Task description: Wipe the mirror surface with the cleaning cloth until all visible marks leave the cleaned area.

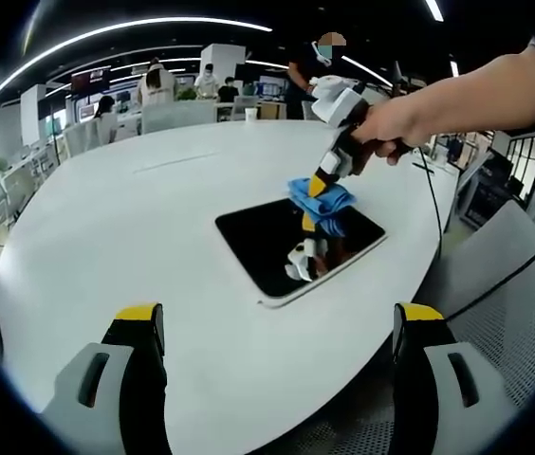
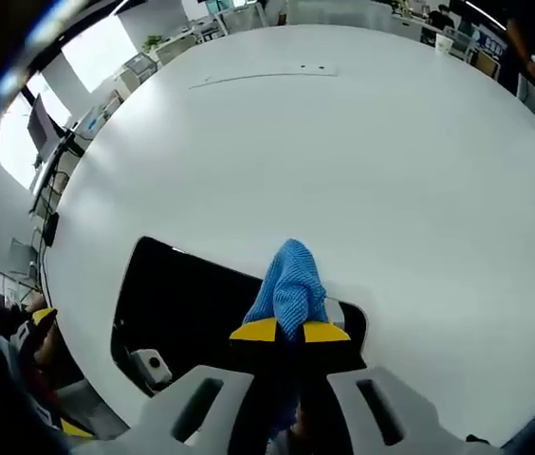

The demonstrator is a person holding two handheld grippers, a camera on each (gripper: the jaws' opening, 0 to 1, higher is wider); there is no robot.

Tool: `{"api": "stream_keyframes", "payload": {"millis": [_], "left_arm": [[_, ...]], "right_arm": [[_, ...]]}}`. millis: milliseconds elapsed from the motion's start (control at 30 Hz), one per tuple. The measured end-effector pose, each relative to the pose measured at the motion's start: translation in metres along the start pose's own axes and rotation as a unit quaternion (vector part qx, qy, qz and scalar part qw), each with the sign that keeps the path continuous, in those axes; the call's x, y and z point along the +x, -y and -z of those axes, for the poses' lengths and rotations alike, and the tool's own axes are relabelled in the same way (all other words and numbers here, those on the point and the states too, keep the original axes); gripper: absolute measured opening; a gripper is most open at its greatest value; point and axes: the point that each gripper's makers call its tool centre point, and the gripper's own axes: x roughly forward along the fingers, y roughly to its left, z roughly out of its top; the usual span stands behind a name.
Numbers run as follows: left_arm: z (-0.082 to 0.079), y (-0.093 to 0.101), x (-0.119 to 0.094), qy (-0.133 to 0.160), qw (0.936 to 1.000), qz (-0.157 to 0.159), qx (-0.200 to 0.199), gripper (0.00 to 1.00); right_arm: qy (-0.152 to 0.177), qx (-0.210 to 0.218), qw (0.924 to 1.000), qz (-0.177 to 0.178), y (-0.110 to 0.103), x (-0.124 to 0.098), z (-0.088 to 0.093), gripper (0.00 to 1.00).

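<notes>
A dark rectangular mirror [image 1: 277,248] with a white rim lies flat on the white table [image 1: 135,218]. In the left gripper view a hand holds my right gripper [image 1: 322,190] down on the mirror's far right part, shut on a blue cleaning cloth [image 1: 322,200]. The right gripper view looks down its own jaws: my right gripper [image 2: 290,332] pinches the blue cloth [image 2: 289,281], which presses against the mirror [image 2: 182,303]. My left gripper [image 1: 277,327] stands open near the table's front edge, short of the mirror, with nothing between its jaws.
The large white oval table [image 2: 362,142] stretches far beyond the mirror. A black cable [image 1: 435,204] runs over its right edge. A mesh chair [image 1: 524,313] stands at the right. People and desks fill the background [image 1: 182,90].
</notes>
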Motion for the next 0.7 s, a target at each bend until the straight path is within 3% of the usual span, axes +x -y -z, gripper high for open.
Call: {"api": "stream_keyframes", "payload": {"millis": [700], "left_arm": [[-0.005, 0.003, -0.002, -0.001, 1.0, -0.004, 0.001, 0.99]], "right_arm": [[0.008, 0.009, 0.9999, -0.007, -0.01, -0.007, 0.026, 0.01]]}}
